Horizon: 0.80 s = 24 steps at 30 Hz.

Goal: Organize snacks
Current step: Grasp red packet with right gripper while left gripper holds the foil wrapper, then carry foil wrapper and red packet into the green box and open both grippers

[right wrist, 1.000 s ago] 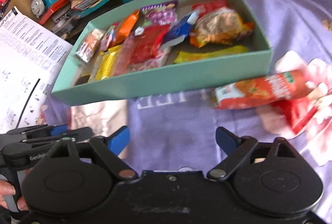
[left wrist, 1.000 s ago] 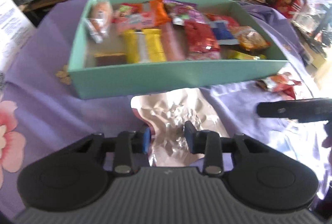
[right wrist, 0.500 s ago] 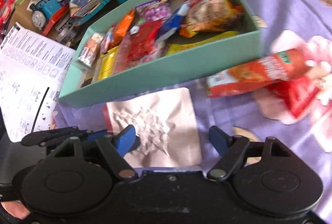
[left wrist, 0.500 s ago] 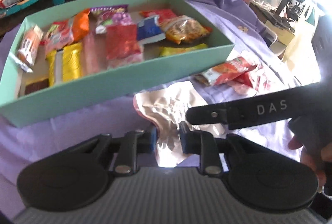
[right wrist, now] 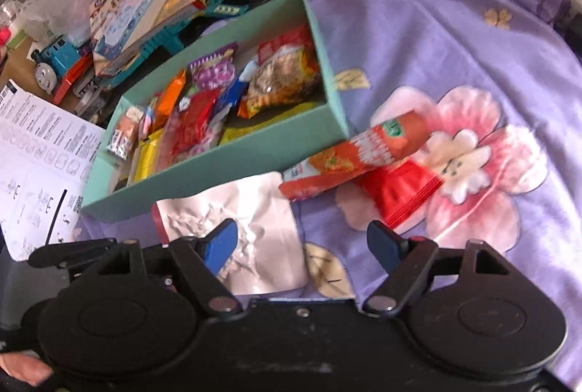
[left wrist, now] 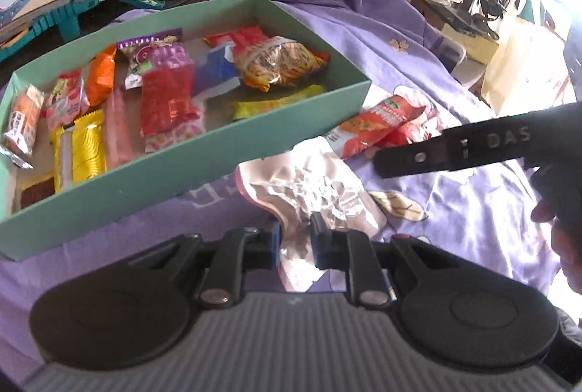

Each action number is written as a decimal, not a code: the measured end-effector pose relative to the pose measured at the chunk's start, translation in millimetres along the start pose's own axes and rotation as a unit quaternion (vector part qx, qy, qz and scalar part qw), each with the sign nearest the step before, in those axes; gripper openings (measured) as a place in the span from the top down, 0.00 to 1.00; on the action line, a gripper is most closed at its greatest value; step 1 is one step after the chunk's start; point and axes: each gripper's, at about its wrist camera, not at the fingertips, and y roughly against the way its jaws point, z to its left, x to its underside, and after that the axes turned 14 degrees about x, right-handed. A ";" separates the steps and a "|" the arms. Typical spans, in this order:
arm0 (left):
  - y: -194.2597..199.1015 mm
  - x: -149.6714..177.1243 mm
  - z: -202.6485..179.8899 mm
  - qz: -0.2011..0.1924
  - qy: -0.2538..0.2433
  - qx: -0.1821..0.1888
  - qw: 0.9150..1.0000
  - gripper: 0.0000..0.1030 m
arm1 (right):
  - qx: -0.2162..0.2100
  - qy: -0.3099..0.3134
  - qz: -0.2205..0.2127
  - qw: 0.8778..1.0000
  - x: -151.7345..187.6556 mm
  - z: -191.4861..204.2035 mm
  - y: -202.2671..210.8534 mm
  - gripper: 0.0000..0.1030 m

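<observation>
Most snacks already lie in our shallow teal cardboard box [left wrist: 189, 170]. Our left gripper [left wrist: 295, 241] jaws are closing on the crinkled silver foil pouch [left wrist: 309, 188], seemingly pinching it. Our right gripper [right wrist: 302, 243] jaws gape, empty, and the orange-red snack packet [right wrist: 356, 155] with what looks like a red one beneath it waits on the lilac floral cloth [right wrist: 436, 39].

A crumpled silver foil pouch [left wrist: 313, 188] is laid flat just beside the near wall of a shallow teal cardboard box [left wrist: 174, 188] filled with assorted wrapped snacks. An orange-red packet [right wrist: 349, 159] is laid nearby.

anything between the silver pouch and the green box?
Nothing: only bare purple cloth separates the silver pouch from the green box front wall, clearest in the left wrist view.
</observation>
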 end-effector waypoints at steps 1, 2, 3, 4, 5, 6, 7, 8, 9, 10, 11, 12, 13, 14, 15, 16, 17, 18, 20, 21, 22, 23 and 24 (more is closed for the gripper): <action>0.2 -0.6 -0.7 -0.001 -0.003 -0.002 1.000 0.85 | 0.007 0.001 -0.007 1.000 -1.3 -2.4 2.3 0.23; 0.2 -1.0 -1.6 -0.001 -0.006 -0.004 1.000 0.85 | 0.015 -0.001 -0.013 1.000 -3.4 -6.8 4.1 0.23; 0.0 -1.4 -2.3 -0.001 -0.008 -0.005 1.000 0.85 | 0.023 -0.005 -0.018 1.000 -4.9 -11.4 5.5 0.23; -0.9 -1.8 -2.7 0.001 -0.010 -0.006 1.000 0.85 | 0.035 -0.008 -0.022 0.999 -6.8 -16.0 5.6 0.23; -2.7 -2.2 -2.4 0.003 -0.010 -0.005 1.000 0.85 | 0.043 -0.006 -0.024 0.999 -8.2 -19.0 4.8 0.25; -4.4 -2.2 -1.8 0.004 -0.009 -0.005 1.000 0.85 | 0.050 -0.001 -0.024 0.998 -9.1 -21.0 3.3 0.27; -6.1 -2.2 -1.2 0.006 -0.007 -0.007 1.000 0.84 | 0.055 0.004 -0.024 0.998 -10.2 -21.3 1.0 0.28; -7.5 -2.6 0.1 0.006 -0.003 -0.007 1.000 0.84 | 0.059 0.010 -0.025 0.998 -11.0 -21.9 -0.9 0.29; -7.9 -2.5 1.7 0.005 0.001 -0.005 1.000 0.84 | 0.064 0.018 -0.027 0.997 -12.2 -22.1 -3.5 0.29; -8.2 -2.4 3.6 0.005 0.005 -0.002 1.000 0.84 | 0.067 0.029 -0.026 0.997 -13.4 -21.4 -6.2 0.29; -8.5 -2.4 5.6 0.006 0.008 0.000 1.000 0.84 | 0.069 0.045 -0.023 0.996 -15.7 -20.4 -10.1 0.31; -8.4 -2.4 7.3 0.005 0.010 0.001 1.000 0.84 | 0.071 0.063 -0.022 0.995 -18.2 -17.0 -14.5 0.31; -8.5 -2.2 8.5 0.005 0.011 -0.001 1.000 0.84 | 0.073 0.083 -0.021 0.994 -21.2 -12.5 -19.4 0.31; -8.5 -1.8 9.8 0.005 0.012 -0.002 1.000 0.84 | 0.074 0.103 -0.019 0.992 -24.2 -7.4 -24.4 0.31; -8.6 -1.4 11.5 0.005 0.015 -0.002 1.000 0.84 | 0.077 0.121 -0.017 0.990 -26.1 -2.8 -29.5 0.31; -8.7 -1.6 13.0 0.005 0.019 -0.001 1.000 0.84 | 0.081 0.136 -0.014 0.987 -28.0 1.7 -34.7 0.31; -8.9 -1.5 15.5 0.006 0.024 0.000 1.000 0.84 | 0.081 0.149 -0.010 0.985 -30.0 4.8 -39.8 0.33; -9.5 -1.9 17.0 0.006 0.029 -0.001 1.000 0.83 | 0.080 0.159 -0.004 0.984 -30.4 7.4 -44.7 0.33; -10.1 -2.5 18.0 0.005 0.035 -0.002 0.999 0.83 | 0.092 0.182 -0.010 0.979 -27.0 15.7 -49.0 0.39; -9.6 -3.3 17.3 0.001 0.035 -0.002 0.999 0.84 | 0.100 0.190 -0.014 0.977 -24.8 19.7 -48.4 0.51; -9.1 -4.0 15.8 -0.002 0.032 -0.003 0.999 0.84 | 0.103 0.192 -0.017 0.976 -23.2 22.7 -46.7 0.58; -8.0 -4.8 13.7 -0.005 0.029 -0.004 1.000 0.86 | 0.105 0.190 -0.018 0.976 -21.0 24.0 -43.9 0.64; -6.3 -5.7 11.8 -0.009 0.025 -0.005 1.000 0.88 | 0.104 0.184 -0.015 0.977 -20.0 23.1 -41.2 0.65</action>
